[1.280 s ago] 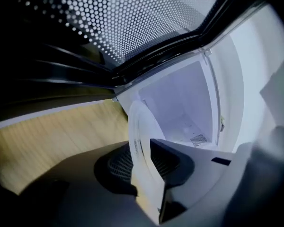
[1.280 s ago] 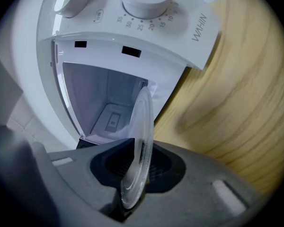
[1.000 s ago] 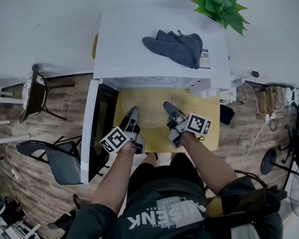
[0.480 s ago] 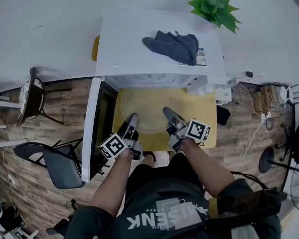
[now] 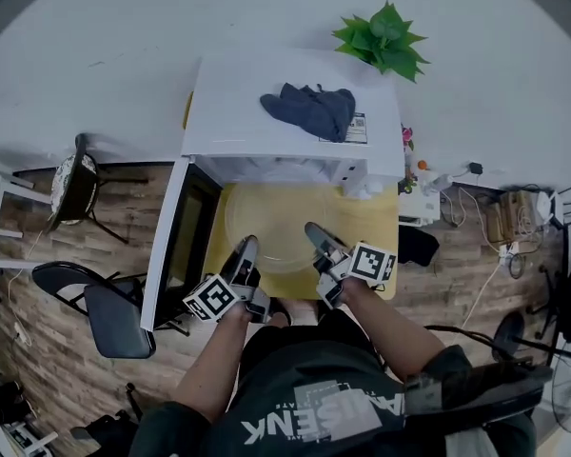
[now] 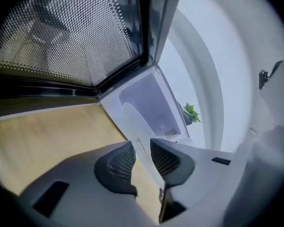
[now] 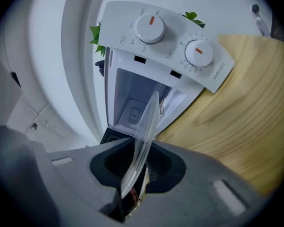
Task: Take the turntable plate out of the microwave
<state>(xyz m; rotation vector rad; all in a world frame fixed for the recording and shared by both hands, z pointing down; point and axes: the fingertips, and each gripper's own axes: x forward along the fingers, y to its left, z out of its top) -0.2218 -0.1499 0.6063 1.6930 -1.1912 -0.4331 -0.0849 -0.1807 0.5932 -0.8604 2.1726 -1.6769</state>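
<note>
**Desk:** Where is the turntable plate (image 7: pixel 146 126) at this moment?

**Photographer:** It is out of the oven cavity, held roughly flat above the wooden table (image 5: pixel 371 208), just on the near side of the microwave (image 5: pixel 285 122). The right gripper (image 7: pixel 138 164) is clamped on its near-right rim, with the glass pinched between the pads. The left gripper (image 6: pixel 143 157) stands narrow at the near-left rim. A thin edge of glass runs between its jaws, so it appears to grip as well.

**Desk:** What does this step ask for?

**Photographer:** By my reading, both hands should travel as one, at a single height. Clear glass held only by its near edge will tend to droop on the far side, so steady wrists and an even squeeze matter most.

**Desk:** Any hazards?

**Photographer:** The open door (image 5: pixel 171 246) hangs at the left, close to the left hand, so the path should swing clear of it. A slow, flat set-down on the table would suit the glass.
</note>
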